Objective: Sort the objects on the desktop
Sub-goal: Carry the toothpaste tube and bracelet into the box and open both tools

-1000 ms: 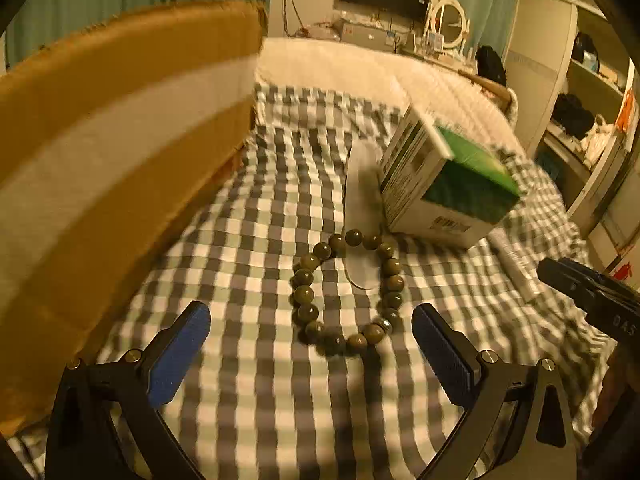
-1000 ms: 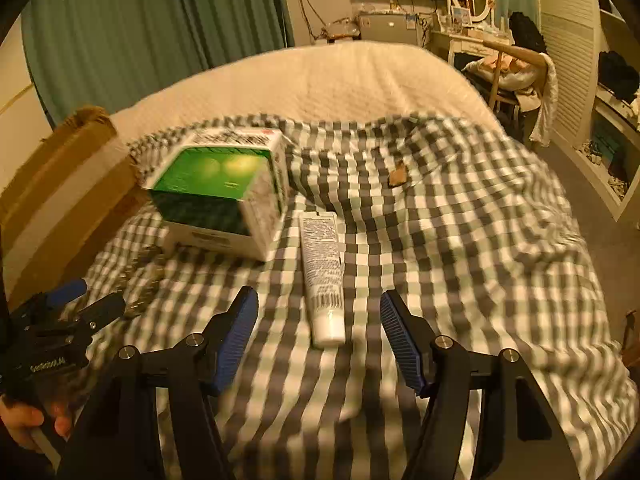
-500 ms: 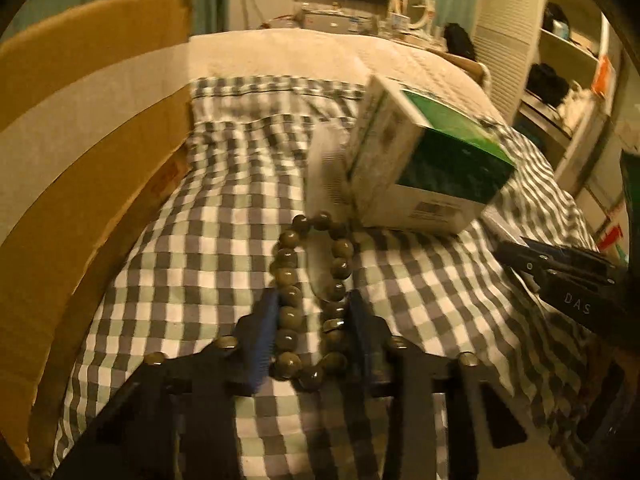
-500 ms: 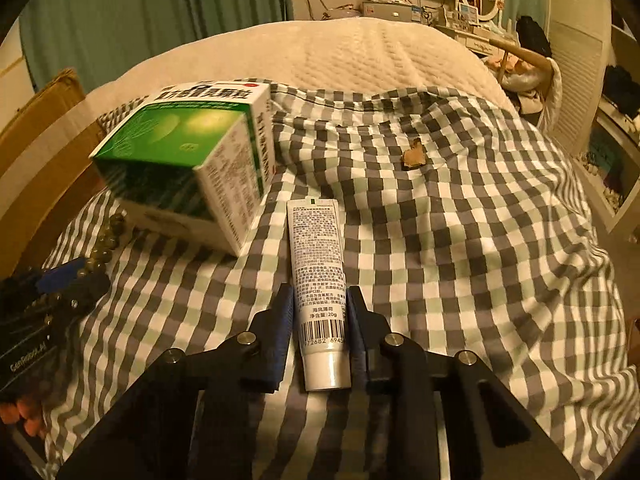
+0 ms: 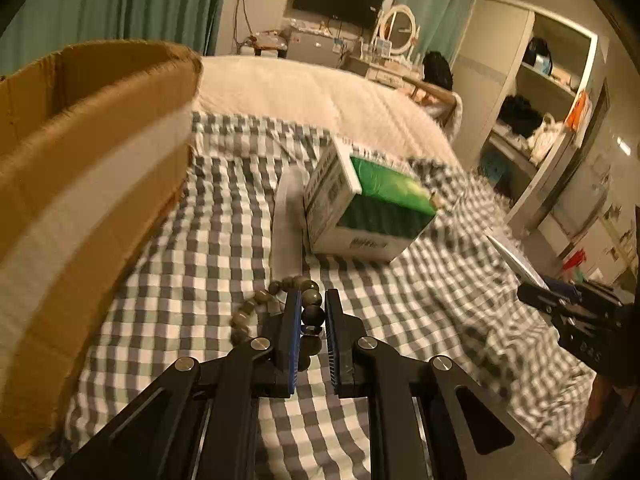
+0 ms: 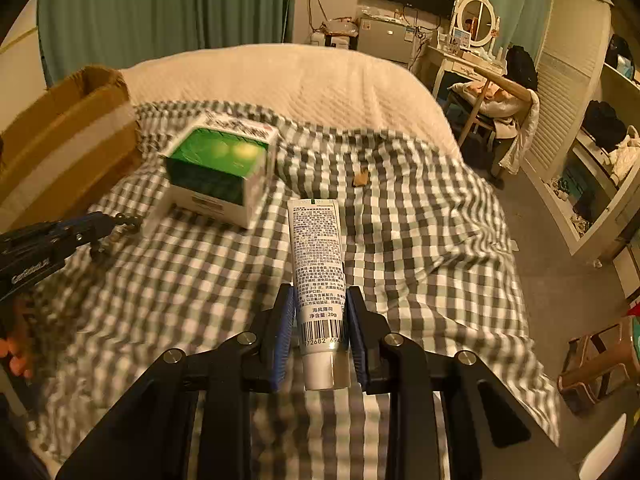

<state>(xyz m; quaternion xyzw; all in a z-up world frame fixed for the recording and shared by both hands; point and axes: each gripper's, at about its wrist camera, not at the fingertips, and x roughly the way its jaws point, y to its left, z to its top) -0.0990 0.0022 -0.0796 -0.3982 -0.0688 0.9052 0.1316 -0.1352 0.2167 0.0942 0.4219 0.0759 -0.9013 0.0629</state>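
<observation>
Checked grey-and-white cloth [image 6: 420,240] covers the near half of a bed with a cream quilt [image 6: 280,76]; all task items lie on or above it.

Left hand-held gripper [image 5: 311,310] — blue-padded jaws drawn close together, clamped on a string of dark olive round beads [image 5: 276,300]. A few beads sit between the pads; the rest of the loop trails to the left onto the cloth.

Right hand-held gripper [image 6: 320,312] — jaws pressed against both sides of a white squeeze tube with black printed text and a barcode [image 6: 318,264], near its cap end. The crimped end points away from the camera, toward the bed's far side.

Green-and-white cardboard carton [image 6: 220,168] rests on the cloth, beyond the beads and left of the tube. A pale flat translucent strip [image 5: 286,224] lies just beside the carton, on its left in the left wrist view. Open brown cardboard box with a pale tape band [image 5: 80,168] stands at the left edge of the bed. Small tan scrap [image 6: 361,178] lies on the cloth, well beyond the tube.
</observation>
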